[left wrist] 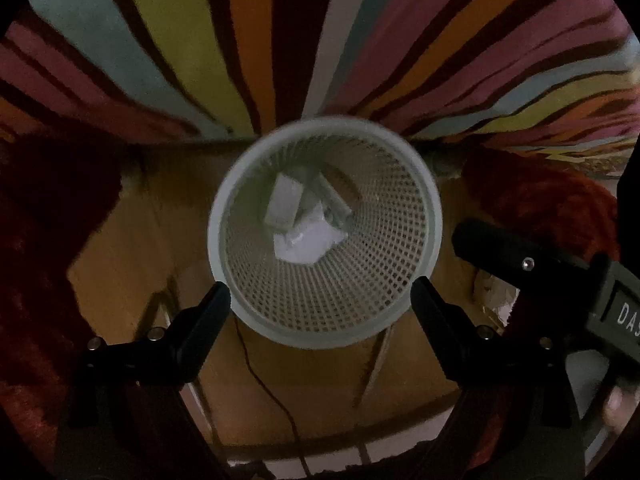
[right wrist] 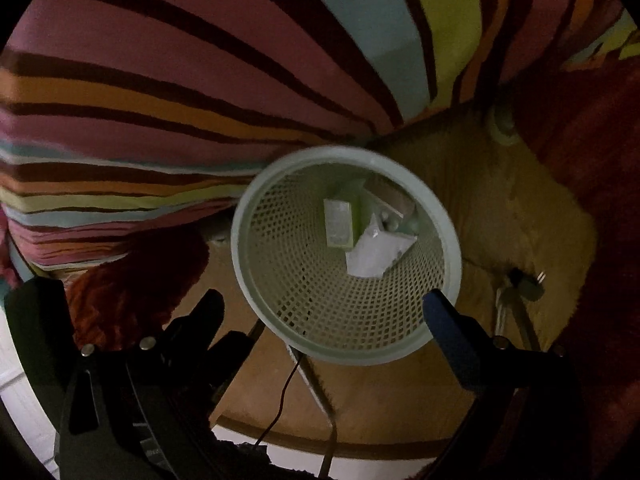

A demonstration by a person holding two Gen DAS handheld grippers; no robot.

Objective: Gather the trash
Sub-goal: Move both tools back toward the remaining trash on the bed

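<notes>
A pale green mesh waste basket (left wrist: 224,216) stands on a tan floor mat below both grippers; it also shows in the right wrist view (right wrist: 452,240). Inside lie a small white carton (left wrist: 283,200) (right wrist: 338,222), crumpled white paper (left wrist: 306,245) (right wrist: 374,254) and another box (left wrist: 336,200) (right wrist: 390,196). My left gripper (left wrist: 322,294) is open and empty above the basket's near rim. My right gripper (right wrist: 322,308) is open and empty above the near rim too; its body (left wrist: 560,276) shows at the right of the left wrist view.
A striped multicoloured bedspread (left wrist: 260,40) (right wrist: 160,100) hangs just behind the basket. Dark red shaggy rugs (left wrist: 36,240) (right wrist: 580,160) lie at both sides. A thin black cable (left wrist: 276,396) (right wrist: 280,400) runs over the tan mat (left wrist: 120,248) toward the near edge.
</notes>
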